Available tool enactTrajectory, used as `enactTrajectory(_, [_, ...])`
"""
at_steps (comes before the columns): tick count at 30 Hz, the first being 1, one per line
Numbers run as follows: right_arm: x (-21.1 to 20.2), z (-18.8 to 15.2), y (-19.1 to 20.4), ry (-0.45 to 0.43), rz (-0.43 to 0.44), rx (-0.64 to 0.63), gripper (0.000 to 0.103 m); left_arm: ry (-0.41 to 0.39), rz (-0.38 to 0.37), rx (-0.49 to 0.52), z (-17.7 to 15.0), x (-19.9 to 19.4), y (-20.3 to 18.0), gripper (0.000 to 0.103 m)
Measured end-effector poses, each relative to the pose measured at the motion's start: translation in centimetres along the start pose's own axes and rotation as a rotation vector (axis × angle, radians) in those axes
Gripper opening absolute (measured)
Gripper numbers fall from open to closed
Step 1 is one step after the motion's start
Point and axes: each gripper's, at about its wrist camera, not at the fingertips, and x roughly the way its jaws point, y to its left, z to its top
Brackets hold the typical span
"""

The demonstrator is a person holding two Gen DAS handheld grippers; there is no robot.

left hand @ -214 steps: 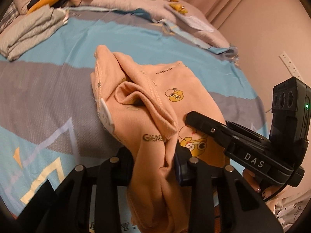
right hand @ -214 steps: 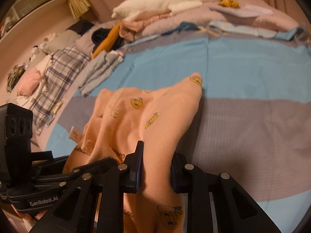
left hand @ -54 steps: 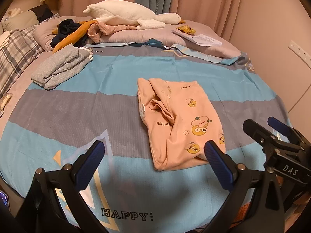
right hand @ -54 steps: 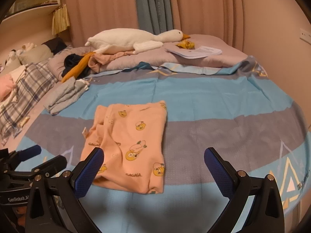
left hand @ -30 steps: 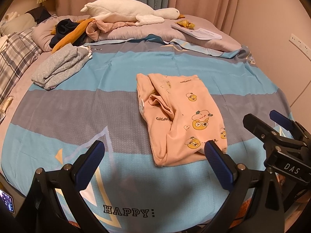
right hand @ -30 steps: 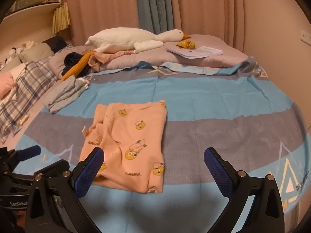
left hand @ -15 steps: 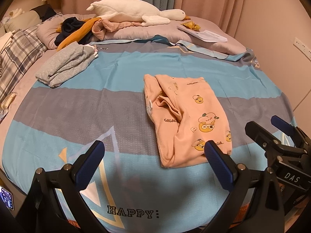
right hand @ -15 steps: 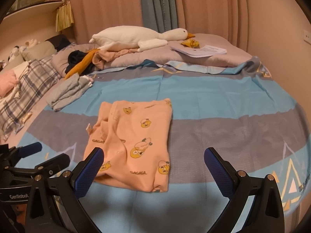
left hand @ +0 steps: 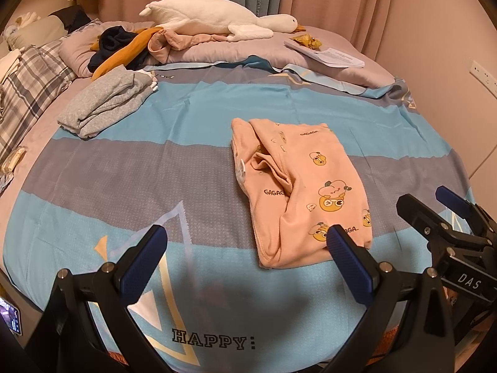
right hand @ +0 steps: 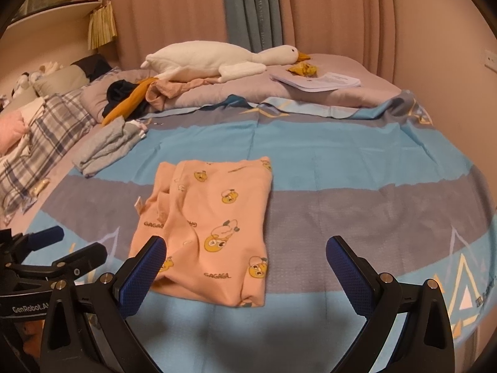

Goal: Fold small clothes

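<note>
The peach garment (left hand: 298, 189) with the little cartoon prints is lying folded into a rough rectangle on the bed (left hand: 124, 168), across the grey and blue stripes of the bedspread, a bit right of centre in the left wrist view. It's not a super clean fold: there's a bunched ridge of fabric down its left half, and a white tag pokes out on the left edge.

Neither gripper is touching it. The left gripper (left hand: 248, 258) is spread wide and empty, near the garment's near edge, and the right gripper (right hand: 245, 261) is the same, wide apart with nothing in it.

Further out there's a folded grey garment (left hand: 102, 102) to the far left, well apart, then a pile of dark and orange clothes (left hand: 124, 46), a white plush goose (left hand: 211, 18) and some papers (left hand: 329, 54) on the pillows at the far end.

What I'd worry about: that lumpy ridge. If another fold goes over it, the bundle could end up lopsided or spring open. Pinching only the top layer could also drag the fold apart.
</note>
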Motion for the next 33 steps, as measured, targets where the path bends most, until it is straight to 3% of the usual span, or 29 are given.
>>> enactTrajectory(19, [-0.5, 0.0, -0.7, -0.015, -0.029, 0.007, 0.102, 0.004, -0.017, 0.004, 0.3, 0.2, -1.2, 0.103])
enactTrajectory(27, [-2.0, 0.0, -4.3, -0.050, -0.114, 0.105, 0.102, -0.029, -0.048, 0.111, 0.8, 0.3, -5.5, 0.103])
enactTrajectory(33, [-2.7, -0.2, -6.1, -0.067, -0.149, 0.161, 0.102, -0.028, -0.068, 0.140, 1.2, 0.5, -6.7, 0.103])
